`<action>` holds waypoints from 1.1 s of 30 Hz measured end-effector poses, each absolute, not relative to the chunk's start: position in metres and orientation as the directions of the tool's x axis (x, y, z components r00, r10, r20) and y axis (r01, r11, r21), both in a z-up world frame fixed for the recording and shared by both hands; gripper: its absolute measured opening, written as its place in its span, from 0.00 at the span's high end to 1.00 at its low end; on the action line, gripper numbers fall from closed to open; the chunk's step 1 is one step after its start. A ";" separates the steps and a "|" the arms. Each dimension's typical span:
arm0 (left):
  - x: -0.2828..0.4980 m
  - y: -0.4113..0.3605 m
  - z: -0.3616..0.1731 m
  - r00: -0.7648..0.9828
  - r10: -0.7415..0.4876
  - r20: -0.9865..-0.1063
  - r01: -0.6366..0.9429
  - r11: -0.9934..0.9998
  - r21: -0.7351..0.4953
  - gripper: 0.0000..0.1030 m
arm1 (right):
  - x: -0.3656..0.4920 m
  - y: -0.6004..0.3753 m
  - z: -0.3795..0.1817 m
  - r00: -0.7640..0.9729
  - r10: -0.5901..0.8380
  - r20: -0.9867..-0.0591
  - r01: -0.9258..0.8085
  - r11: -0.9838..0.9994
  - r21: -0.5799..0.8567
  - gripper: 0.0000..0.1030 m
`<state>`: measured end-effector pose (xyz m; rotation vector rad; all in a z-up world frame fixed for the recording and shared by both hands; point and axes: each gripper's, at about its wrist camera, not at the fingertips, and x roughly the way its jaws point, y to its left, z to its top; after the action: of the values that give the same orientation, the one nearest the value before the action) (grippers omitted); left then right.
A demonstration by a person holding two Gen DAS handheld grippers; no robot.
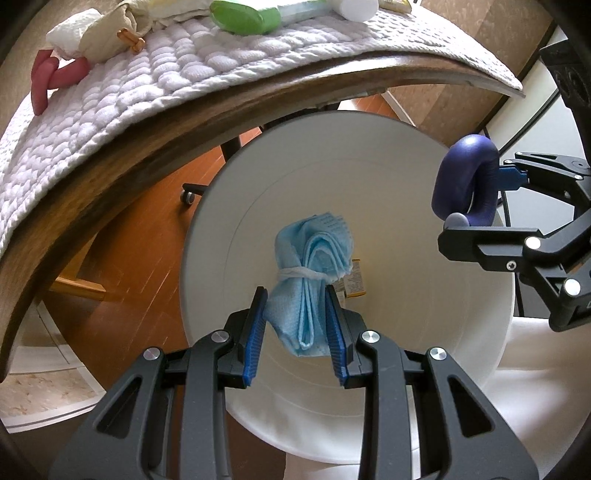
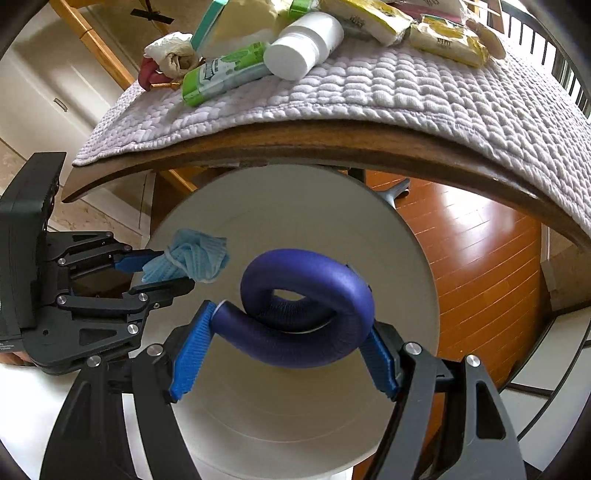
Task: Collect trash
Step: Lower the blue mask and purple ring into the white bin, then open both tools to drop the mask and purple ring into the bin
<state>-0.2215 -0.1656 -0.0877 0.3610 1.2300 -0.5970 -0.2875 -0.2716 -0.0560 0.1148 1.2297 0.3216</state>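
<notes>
A white round bin (image 1: 406, 184) (image 2: 369, 206) stands on the floor below the table edge. My left gripper (image 1: 297, 295) (image 2: 173, 267) is shut on a folded light-blue face mask (image 1: 314, 254) (image 2: 195, 258) and holds it over the bin's mouth. My right gripper (image 2: 291, 321) (image 1: 480, 201) is shut on a dark purple coiled foam tube (image 2: 306, 306) (image 1: 465, 177), also above the bin. A small yellow wrapper (image 1: 355, 282) lies at the bin's bottom.
A table with a white quilted mat (image 1: 147, 110) (image 2: 406, 92) holds a green container (image 1: 243, 16) (image 2: 221, 74), a white bottle (image 2: 303, 44), crumpled tissue (image 1: 74, 31) (image 2: 170, 51), a pink item (image 1: 48, 77) and yellow packets (image 2: 443, 44). Orange wood floor (image 2: 480, 258) lies beyond the bin.
</notes>
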 end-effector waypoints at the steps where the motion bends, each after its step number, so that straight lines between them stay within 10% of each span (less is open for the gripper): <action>1: -0.222 -0.166 -0.089 0.211 -0.229 -0.950 0.605 0.794 -0.057 0.68 | -0.287 -0.272 -0.057 0.295 0.302 -0.906 -0.180 0.949 0.258 0.30; 12: -0.224 -0.169 -0.090 0.212 -0.219 -0.953 0.613 0.789 -0.045 0.65 | -0.286 -0.277 -0.060 0.286 0.296 -0.911 -0.168 0.952 0.257 0.29; 26: -0.222 -0.159 -0.076 0.251 -0.239 -0.938 0.617 0.786 -0.036 0.19 | -0.282 -0.286 -0.052 0.319 0.268 -0.909 -0.141 0.962 0.234 0.14; 33: -0.227 -0.139 -0.039 0.282 -0.326 -0.903 0.629 0.773 -0.083 0.16 | -0.295 -0.288 -0.007 0.443 0.218 -0.870 -0.194 0.970 0.145 0.10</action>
<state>-0.2269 -0.1385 -0.0393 0.3161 1.1141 -0.6540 -0.2950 -0.2883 -0.0072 0.0248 1.0825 0.2554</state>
